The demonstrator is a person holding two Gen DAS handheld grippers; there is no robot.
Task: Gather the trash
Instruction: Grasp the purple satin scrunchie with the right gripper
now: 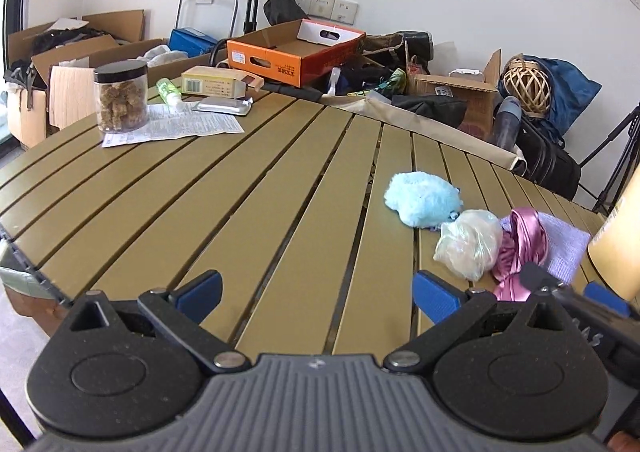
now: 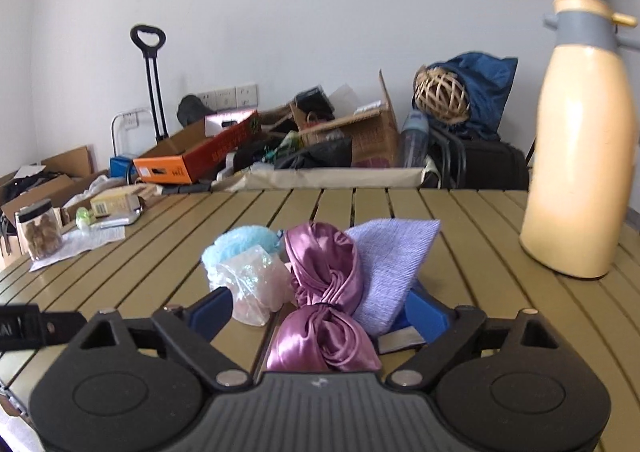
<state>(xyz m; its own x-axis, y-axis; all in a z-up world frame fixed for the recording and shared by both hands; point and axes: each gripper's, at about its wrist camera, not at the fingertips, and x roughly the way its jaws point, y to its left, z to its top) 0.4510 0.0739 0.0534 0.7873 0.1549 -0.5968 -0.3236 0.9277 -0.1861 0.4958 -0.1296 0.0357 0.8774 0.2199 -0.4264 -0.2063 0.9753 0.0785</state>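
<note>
Table: slatted olive-brown table (image 1: pixel 280 180) with gaps between the slats; it carries everything below.
Left tongs: left tongs (image 1: pixel 316 294) stand wide apart over bare slats, nothing between the blue pads.
Right tongs: right tongs (image 2: pixel 320 310) stand wide apart around the heap; the satin cloth and the edge of the lilac cloth lie between the pads, but whether either pad touches them cannot be told.
Trash heap: clear crumpled plastic bag (image 2: pixel 254 286) sits at the near left of the heap, touching the pale blue fluffy cloth (image 2: pixel 236 246) behind it.
Satin: purple satin cloth (image 2: pixel 324 304), twisted into a knot, lies in the middle of the heap and reaches back toward the right tongs' body.
Lilac cloth: lilac knitted cloth (image 2: pixel 390 264) lies just right of the satin, touching it.
Flask: cream thermos flask (image 2: pixel 580 140) with a grey collar stands upright, well to the right of the heap.
Far left corner: clear jar (image 1: pixel 120 98) with a black lid stands on a printed paper sheet (image 1: pixel 176 124); beside it lie a yellow carton (image 1: pixel 218 82) and a small green tube (image 1: pixel 168 90).
Beyond the table: orange cardboard tray (image 1: pixel 288 52) and a woven rattan ball (image 1: pixel 526 86) sit among clutter by the wall.
</note>
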